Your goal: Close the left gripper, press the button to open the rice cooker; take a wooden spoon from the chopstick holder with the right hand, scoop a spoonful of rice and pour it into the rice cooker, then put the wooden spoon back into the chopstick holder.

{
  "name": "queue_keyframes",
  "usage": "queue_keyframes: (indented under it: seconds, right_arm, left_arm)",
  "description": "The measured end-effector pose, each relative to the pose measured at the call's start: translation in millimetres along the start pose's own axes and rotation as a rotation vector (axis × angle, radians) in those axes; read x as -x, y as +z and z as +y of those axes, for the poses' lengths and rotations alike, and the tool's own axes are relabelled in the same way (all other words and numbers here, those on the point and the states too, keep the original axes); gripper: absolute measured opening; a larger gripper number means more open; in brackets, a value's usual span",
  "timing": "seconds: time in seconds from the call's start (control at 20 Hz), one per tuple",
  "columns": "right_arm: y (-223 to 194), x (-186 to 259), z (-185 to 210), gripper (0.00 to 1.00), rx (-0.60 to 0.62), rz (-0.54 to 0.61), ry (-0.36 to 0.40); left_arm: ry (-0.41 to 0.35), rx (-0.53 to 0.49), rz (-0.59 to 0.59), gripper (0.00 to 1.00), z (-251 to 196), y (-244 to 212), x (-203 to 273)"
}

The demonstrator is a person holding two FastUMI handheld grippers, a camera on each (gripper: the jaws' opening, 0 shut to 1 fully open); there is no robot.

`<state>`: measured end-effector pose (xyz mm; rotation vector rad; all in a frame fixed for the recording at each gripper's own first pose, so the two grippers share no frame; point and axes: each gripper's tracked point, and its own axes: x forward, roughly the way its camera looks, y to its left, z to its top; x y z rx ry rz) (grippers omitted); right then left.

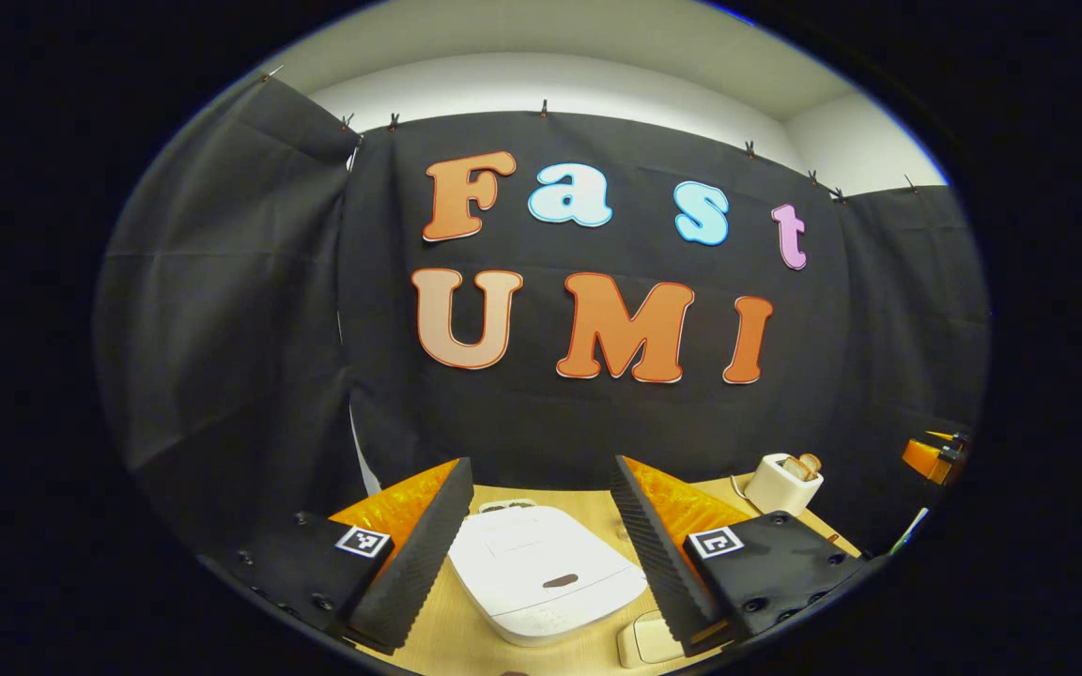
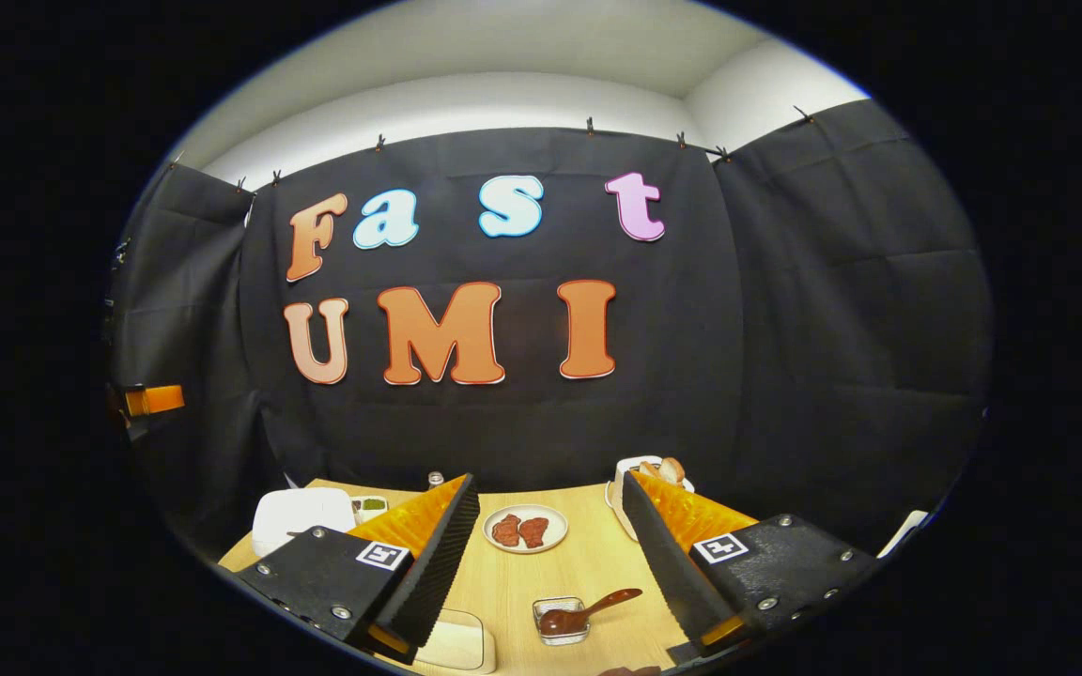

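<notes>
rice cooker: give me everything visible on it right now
The rice cooker is a white, glossy, plastic-looking box with rounded corners, lid shut and flat. A small dark oval mark sits near the lid's front edge; a faint rectangular panel lies toward the back. It stands upright on the wooden table, framed between the open left claw's fingers, untouched. In the right gripper view it sits at the table's far left.
</notes>
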<state>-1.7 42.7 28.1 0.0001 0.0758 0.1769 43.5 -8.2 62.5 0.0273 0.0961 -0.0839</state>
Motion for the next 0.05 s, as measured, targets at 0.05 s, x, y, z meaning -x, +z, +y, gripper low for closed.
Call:
queue_keyframes:
  seconds: [0.05]
  right_arm:
    - [3.4,2.3,-0.9,0.94,0.012,-0.008,-0.006]
  left_arm:
    - [0.007,-0.001,-0.004,1.0,2.2,1.5,1.6]
